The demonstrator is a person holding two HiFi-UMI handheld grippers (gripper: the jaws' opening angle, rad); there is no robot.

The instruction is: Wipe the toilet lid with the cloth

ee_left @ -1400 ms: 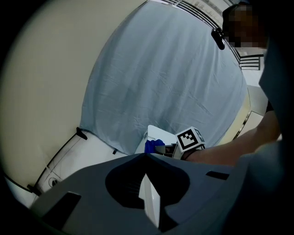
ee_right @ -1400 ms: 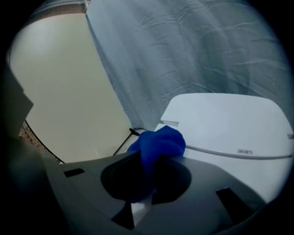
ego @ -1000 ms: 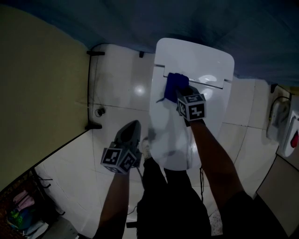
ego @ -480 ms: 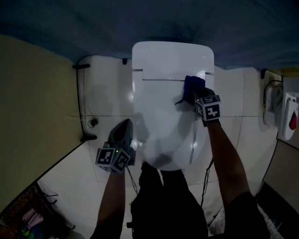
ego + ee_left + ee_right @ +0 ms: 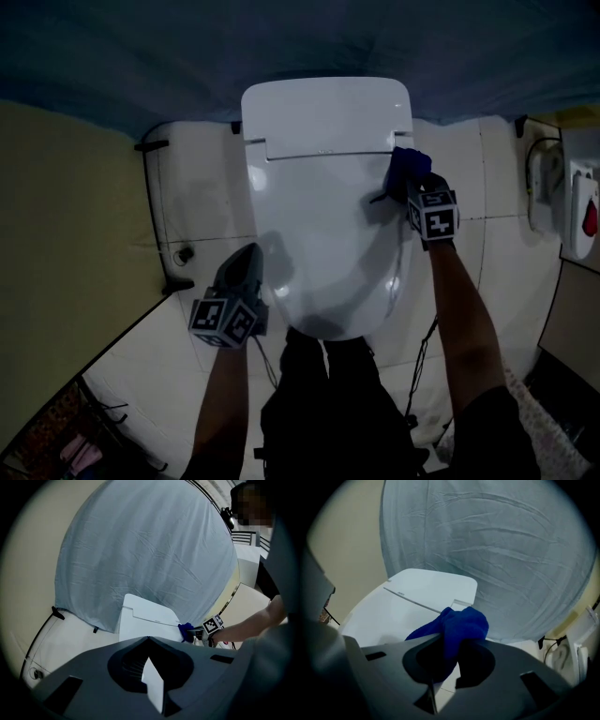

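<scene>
The right hand-held gripper (image 5: 449, 660) pinches the cloth (image 5: 459, 625) at the toilet lid (image 5: 319, 216)'s right edge, bare lid leftward. The left hand-held gripper (image 5: 152, 681) seems pressed together.

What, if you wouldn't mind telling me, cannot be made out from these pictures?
Where the crumpled blue cloth meets the white plastic toilet lid: head view, covered by the cloth itself and the right tongs; right gripper view, the tongs' grey body blocks it.
The lid's front edge: head view, partly behind the person's dark clothing.
The red-marked white wall fixture: head view, cut off by the right edge, too small to identify.
</scene>
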